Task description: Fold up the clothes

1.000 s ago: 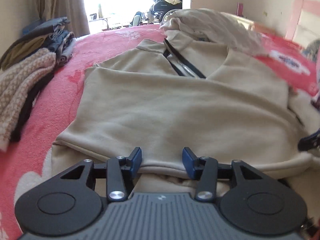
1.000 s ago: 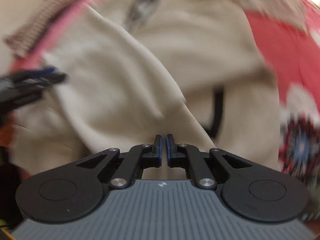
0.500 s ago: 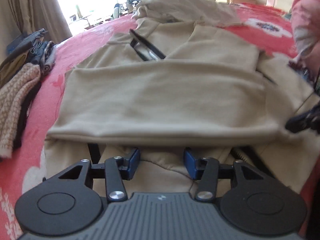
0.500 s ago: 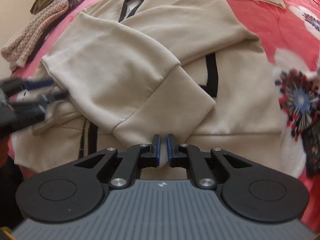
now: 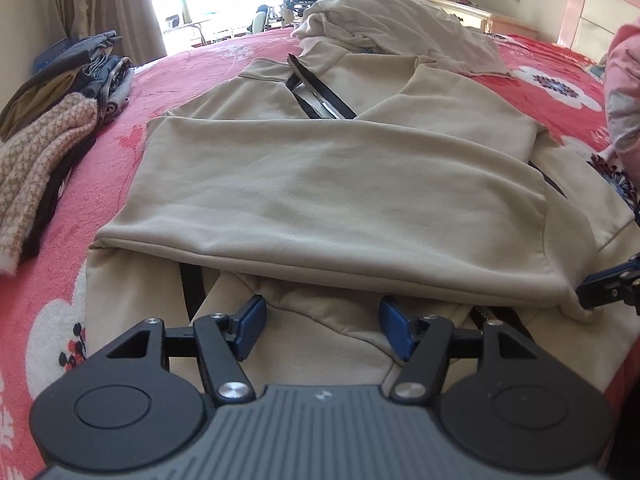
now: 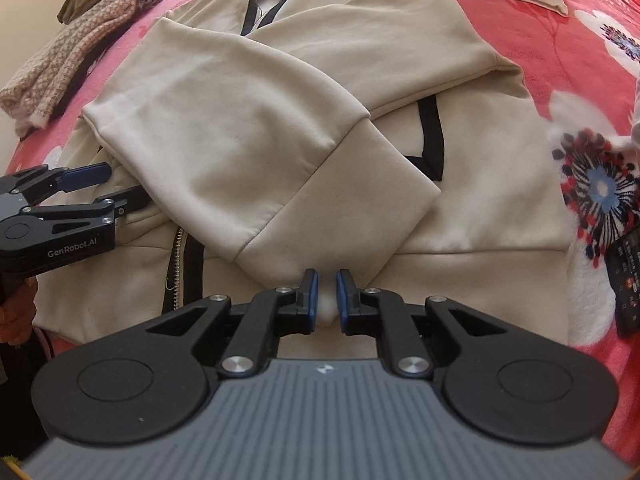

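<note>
Two tongs over beige zip jacket (image 6: 248,128) spread flat on red flowered bed (image 5: 120,132), both sleeves folded across chest. Left tongs (image 5: 322,330) opening, jaws wide apart, nothing between them, hovering at jacket hem just below folded sleeve edge. Right tongs (image 6: 327,294) opening slightly, narrow gap, small tuft of pale fabric between pads at sleeve cuff; pressing or not, cannot tell. Stack of folded clothes (image 5: 52,120) at far left on bed.
</note>
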### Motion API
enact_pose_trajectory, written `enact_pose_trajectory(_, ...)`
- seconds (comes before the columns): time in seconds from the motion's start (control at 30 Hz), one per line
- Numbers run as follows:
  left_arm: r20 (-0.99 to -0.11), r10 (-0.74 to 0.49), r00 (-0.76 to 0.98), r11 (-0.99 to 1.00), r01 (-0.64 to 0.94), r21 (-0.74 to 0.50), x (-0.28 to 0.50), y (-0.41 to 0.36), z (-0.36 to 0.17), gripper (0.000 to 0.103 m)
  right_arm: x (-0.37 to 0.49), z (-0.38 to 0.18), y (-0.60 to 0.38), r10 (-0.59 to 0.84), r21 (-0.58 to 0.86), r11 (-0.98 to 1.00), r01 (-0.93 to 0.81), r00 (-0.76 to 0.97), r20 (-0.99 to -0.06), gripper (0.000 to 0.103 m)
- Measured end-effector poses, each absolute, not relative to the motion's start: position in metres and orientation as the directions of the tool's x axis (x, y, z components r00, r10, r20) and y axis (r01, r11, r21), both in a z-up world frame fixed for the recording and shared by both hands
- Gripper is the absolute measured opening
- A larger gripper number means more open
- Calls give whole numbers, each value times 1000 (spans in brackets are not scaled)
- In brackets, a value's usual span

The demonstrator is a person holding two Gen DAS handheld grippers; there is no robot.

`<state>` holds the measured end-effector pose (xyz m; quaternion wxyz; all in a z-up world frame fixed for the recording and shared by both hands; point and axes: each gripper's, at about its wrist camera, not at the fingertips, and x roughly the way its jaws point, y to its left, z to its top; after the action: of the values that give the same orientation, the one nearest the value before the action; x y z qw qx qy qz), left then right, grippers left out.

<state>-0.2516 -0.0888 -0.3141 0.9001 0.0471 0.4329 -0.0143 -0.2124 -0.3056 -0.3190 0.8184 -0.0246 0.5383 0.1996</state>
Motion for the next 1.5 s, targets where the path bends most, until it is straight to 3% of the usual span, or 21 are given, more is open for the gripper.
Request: enact_pose_trajectory(1.5,-767,15,642,998,41,53,-252,-88,-315,70,-214,-320,-307,306,191,924,-331,343,-888,9)
